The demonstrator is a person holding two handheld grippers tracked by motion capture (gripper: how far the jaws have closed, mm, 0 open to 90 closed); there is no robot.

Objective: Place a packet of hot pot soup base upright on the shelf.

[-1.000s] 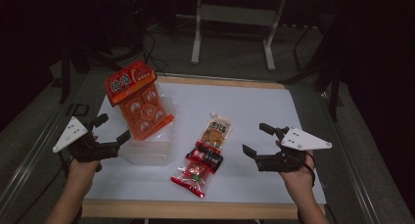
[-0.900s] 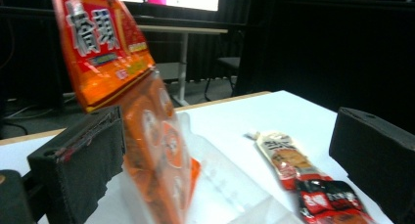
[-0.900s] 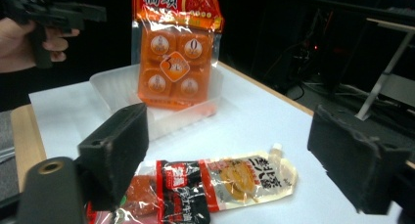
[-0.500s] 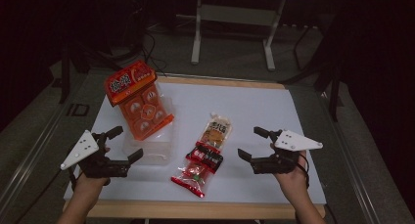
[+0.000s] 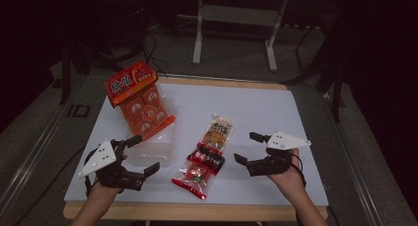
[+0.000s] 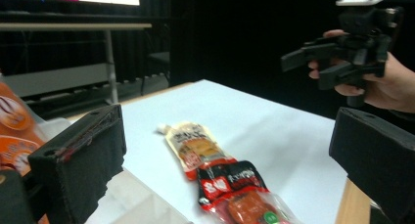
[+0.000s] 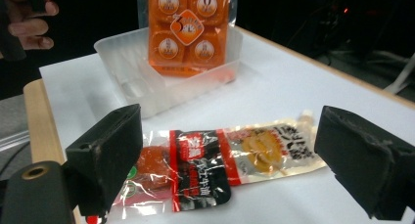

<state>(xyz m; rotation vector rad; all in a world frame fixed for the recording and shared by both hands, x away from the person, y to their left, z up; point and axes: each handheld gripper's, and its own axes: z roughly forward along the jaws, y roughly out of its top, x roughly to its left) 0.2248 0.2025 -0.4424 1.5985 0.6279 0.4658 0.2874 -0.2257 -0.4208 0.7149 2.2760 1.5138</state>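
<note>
Snack packets lie in the middle of the white table (image 5: 276,112), between the two grippers: a yellow pouch (image 5: 218,131) farther from the person, a black-and-red packet (image 5: 209,156) overlapping its near end, and a clear packet with red contents (image 5: 194,176) nearest the table's front edge. The three form one slanted row, each touching the next. To their left a clear plastic tray (image 5: 160,142) holds an orange multi-pack (image 5: 139,100) that leans up out of it, tilted away from the person.

The right gripper (image 5: 249,149) hovers just right of the row, its jaws wide apart and having just been opening, with nothing between the pads. From its own camera the black-and-red packet and yellow pouch show on the table between and beyond the two black jaws, not touched by them.

The left gripper (image 5: 143,154) sits near the front left corner of the table, just beside the tray, jaws spread and empty. In its own view the packet row runs away across the table, with the other hand and its gripper raised beyond.
</note>
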